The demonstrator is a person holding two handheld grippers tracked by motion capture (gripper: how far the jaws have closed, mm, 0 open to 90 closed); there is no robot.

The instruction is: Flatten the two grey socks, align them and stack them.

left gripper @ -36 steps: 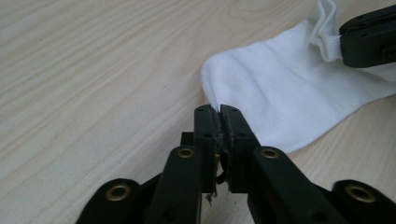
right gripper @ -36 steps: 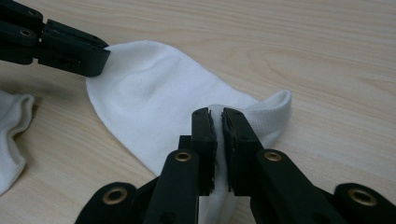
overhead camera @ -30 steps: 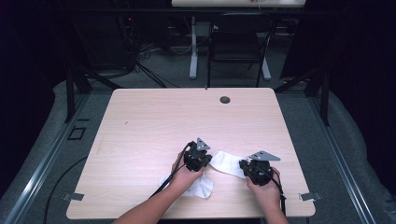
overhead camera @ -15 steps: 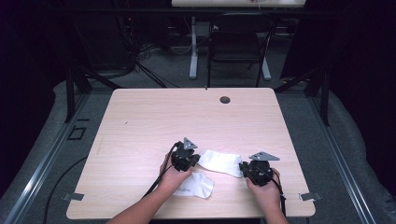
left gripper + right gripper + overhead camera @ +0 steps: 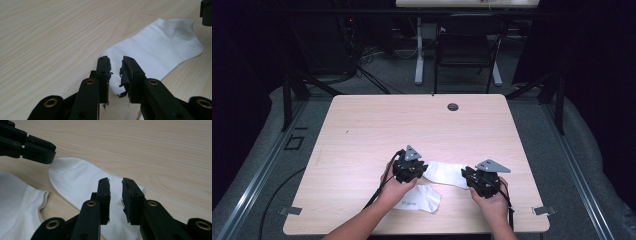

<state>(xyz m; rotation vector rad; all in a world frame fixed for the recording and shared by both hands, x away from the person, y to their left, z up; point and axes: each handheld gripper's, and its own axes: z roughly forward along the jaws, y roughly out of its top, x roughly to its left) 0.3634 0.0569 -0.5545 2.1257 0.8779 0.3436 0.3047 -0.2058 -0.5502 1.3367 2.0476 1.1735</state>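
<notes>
Lying flat near the front edge of the pale wood-grain bench (image 5: 362, 130): one white cotton ankle sock (image 5: 446, 173), stretched between both grippers. Left gripper (image 5: 115, 65): jaws have just been opening, narrowly apart over one end of the sock, pads not pressing. Right gripper (image 5: 115, 185): likewise just eased open, narrow gap above the other end, nothing held. Second white sock (image 5: 419, 198): beside the left hand. Handling, by judgement: light, limp, prone to bunching; best pinched at an end, through both layers
</notes>
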